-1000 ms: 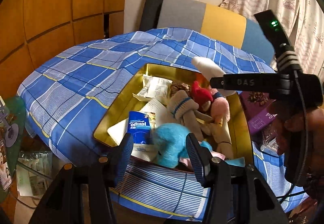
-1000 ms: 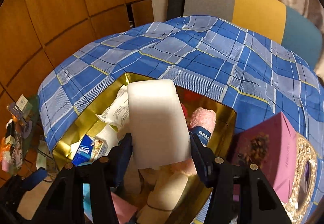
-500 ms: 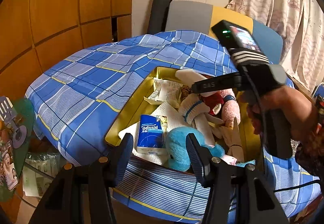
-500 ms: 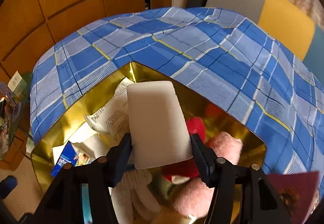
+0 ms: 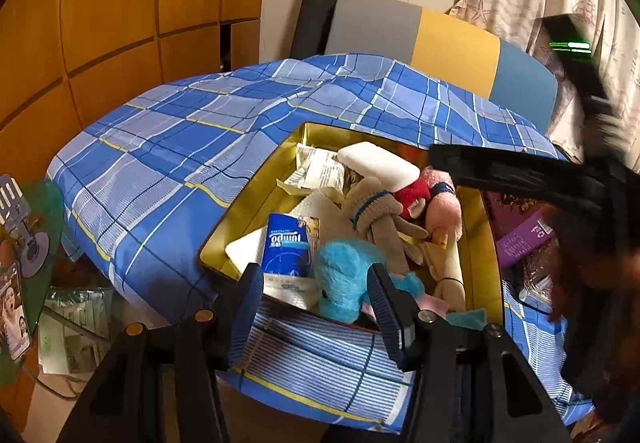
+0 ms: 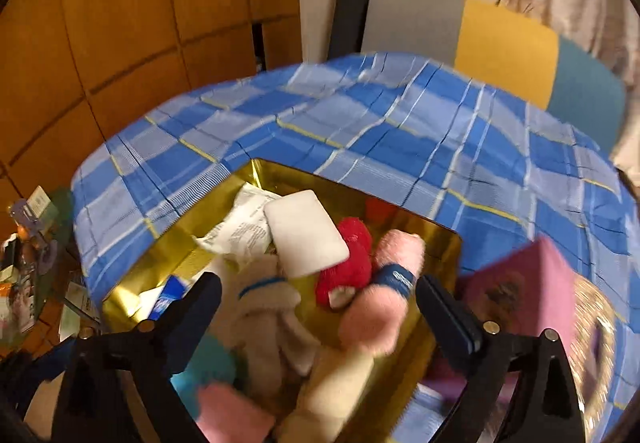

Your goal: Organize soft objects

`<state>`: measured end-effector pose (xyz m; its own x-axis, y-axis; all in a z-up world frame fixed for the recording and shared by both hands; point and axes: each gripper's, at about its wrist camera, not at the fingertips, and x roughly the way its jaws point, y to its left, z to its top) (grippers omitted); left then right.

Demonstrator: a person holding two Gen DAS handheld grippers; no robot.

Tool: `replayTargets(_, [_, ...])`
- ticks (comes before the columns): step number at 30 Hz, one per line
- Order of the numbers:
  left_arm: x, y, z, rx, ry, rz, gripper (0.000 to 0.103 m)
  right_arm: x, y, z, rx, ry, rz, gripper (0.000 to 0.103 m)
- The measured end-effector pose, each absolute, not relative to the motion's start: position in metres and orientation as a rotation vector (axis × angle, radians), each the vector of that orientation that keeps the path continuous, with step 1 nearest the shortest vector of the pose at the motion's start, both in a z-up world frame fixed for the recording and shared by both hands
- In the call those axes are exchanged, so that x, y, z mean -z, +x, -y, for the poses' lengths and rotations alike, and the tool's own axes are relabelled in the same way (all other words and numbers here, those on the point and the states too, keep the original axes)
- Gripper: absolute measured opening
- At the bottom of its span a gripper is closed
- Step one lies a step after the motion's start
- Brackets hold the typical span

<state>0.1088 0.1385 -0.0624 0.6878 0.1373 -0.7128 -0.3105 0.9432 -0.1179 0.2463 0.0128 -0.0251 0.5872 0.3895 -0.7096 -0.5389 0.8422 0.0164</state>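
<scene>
Presently we note a gold tray (image 5: 256, 203) on the checked cloth (image 5: 168, 147), crowded with plush toys, a tissue pack (image 5: 286, 245) and papers. We find the white sponge (image 6: 306, 233) lying atop them. Right hand-held gripper (image 6: 318, 299) hovers above, jaws opening, empty; left hand-held gripper (image 5: 316, 293) angled down, parted, holding nothing.
</scene>
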Motion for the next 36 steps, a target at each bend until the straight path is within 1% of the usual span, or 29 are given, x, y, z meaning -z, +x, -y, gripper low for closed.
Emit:
replayTargets(1, [0.062, 0.108, -0.138, -0.245, -0.242, -0.784, 0.054, 0.020, 0.237, -0.008, -0.534, -0.204, -0.750, 0.103])
replayTargets(6, [0.061, 0.101, -0.136, -0.233, -0.260, -0.796, 0.054, 0.003, 0.187, 0.024, -0.399, -0.164, -0.654, 0.103])
replayTargets(12, [0.052, 0.087, -0.132, -0.220, -0.274, -0.764, 0.054, 0.016, 0.161, 0.061, -0.288, -0.014, -0.729, 0.103])
replayTargets(15, [0.052, 0.085, -0.131, -0.192, -0.294, -0.779, 0.054, 0.024, 0.150, 0.070, -0.181, 0.007, -0.776, 0.103])
replayTargets(19, [0.049, 0.081, -0.122, -0.180, -0.266, -0.784, 0.054, 0.030, 0.137, 0.076, -0.150, -0.005, -0.807, 0.103])
replayTargets(29, [0.040, 0.075, -0.099, -0.139, -0.202, -0.779, 0.054, 0.028, 0.112, 0.083, -0.047, -0.060, -0.796, 0.103])
replayTargets(36, [0.030, 0.071, -0.098, -0.146, -0.178, -0.759, 0.054, 0.028, 0.107, 0.083, 0.011, -0.093, -0.804, 0.103])
